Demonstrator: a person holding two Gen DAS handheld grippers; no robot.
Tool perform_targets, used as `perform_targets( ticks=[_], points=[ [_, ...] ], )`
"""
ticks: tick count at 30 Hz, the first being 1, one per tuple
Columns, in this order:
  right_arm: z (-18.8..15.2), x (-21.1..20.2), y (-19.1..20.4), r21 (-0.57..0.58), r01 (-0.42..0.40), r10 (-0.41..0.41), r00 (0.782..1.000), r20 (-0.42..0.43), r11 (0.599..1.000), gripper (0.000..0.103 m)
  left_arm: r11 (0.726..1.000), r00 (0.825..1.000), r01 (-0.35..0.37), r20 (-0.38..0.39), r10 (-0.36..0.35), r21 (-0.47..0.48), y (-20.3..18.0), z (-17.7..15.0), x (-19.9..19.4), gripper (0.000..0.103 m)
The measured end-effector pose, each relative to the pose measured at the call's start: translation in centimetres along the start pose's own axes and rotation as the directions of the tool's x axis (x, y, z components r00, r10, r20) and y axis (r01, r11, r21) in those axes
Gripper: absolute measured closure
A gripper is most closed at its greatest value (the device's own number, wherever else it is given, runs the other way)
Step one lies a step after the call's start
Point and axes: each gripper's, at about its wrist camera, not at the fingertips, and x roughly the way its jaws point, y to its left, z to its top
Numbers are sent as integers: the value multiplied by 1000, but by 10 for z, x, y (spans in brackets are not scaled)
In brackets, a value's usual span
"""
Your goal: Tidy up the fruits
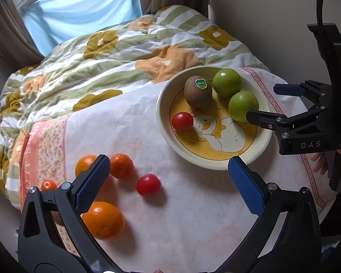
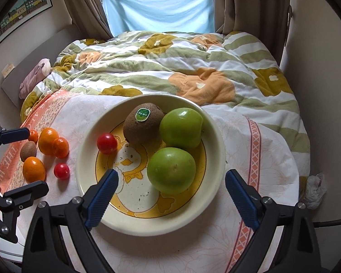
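Note:
A cream bowl with a duck picture (image 1: 181, 147) (image 2: 216, 136) holds a kiwi (image 1: 198, 92) (image 2: 143, 125), two green apples (image 1: 226, 82) (image 2: 180, 127) (image 2: 171, 170) and a red tomato (image 1: 182, 121) (image 2: 106, 143). On the cloth to its left lie several oranges (image 1: 103, 220) (image 2: 48, 141), a second tomato (image 1: 148, 184) (image 2: 61, 171) and a second kiwi (image 2: 28, 150). My left gripper (image 1: 168, 184) is open and empty above the loose tomato. My right gripper (image 2: 170, 198) is open and empty over the bowl's near side; it also shows in the left wrist view (image 1: 264, 102).
The fruit lies on a white and pink cloth (image 1: 193, 227) spread over a bed with a flowered quilt (image 2: 170, 63). A plush toy (image 2: 34, 77) lies at the far left. A crumpled wrapper (image 2: 313, 188) sits at the right edge.

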Motion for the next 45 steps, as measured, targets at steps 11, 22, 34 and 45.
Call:
perform_targets(
  ticks=[11,22,34,45],
  points=[
    [7,-65,22,3,8,-8,1000,25,1000,9,997,997,-14,68,20,-78,23,-13,-66,0],
    [-4,-101,88,56,13,-16,998,53,998,9,985,996,-12,82,27,-171,101,-69,-116,0],
    [-18,-85,190,152,-16,7,998,58,988,9,995,995,25,94,-17,-91,184,-108,-123,0],
    [-27,-39,244,249,-27,20,999,29,968,9,994,990,106,88,-107,25,217,-123,-80,0]
  ],
)
